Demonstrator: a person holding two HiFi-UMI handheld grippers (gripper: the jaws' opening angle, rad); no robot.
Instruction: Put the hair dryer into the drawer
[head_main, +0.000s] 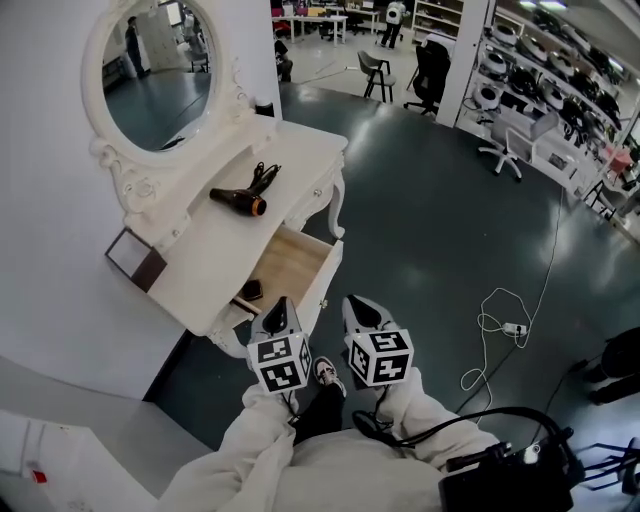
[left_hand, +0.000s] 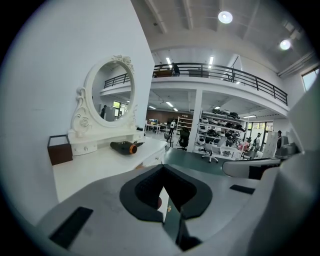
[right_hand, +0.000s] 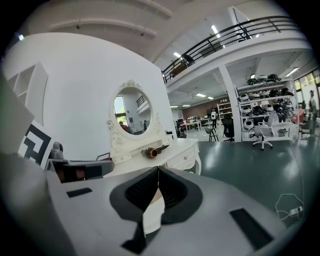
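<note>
Hair dryer (head_main: 238, 200): lies on its side on the white dressing table (head_main: 190, 265), at 11 o'clock from both grippers and well apart from them; not yet in the drawer.
Handling: judged a stiff plastic shell, fairly light; the round, smooth barrel may roll or slip in a pinch.
Hold: mid-barrel, behind the orange-ringed nozzle that points to 4 o'clock, looks the best place. The cord (head_main: 265, 176), bunched at the dryer's 1 o'clock, is limp and may trail.
Brown box (head_main: 130, 258): at the table's 8 o'clock end, well apart from the dryer.
Drawer (head_main: 292, 262): pulled open at the dryer's 5 o'clock, just below the table's front edge. A small dark item (head_main: 251, 290) lies in its near left corner; the rest is bare wood.
Left gripper (head_main: 280, 304): jaws together, nothing between them, just short of the drawer front.
Right gripper (head_main: 358, 303): jaws together, empty, beside the left.
Room: open floor at 3 o'clock; the mirror (head_main: 155, 70) at 12 o'clock limits the reach.
</note>
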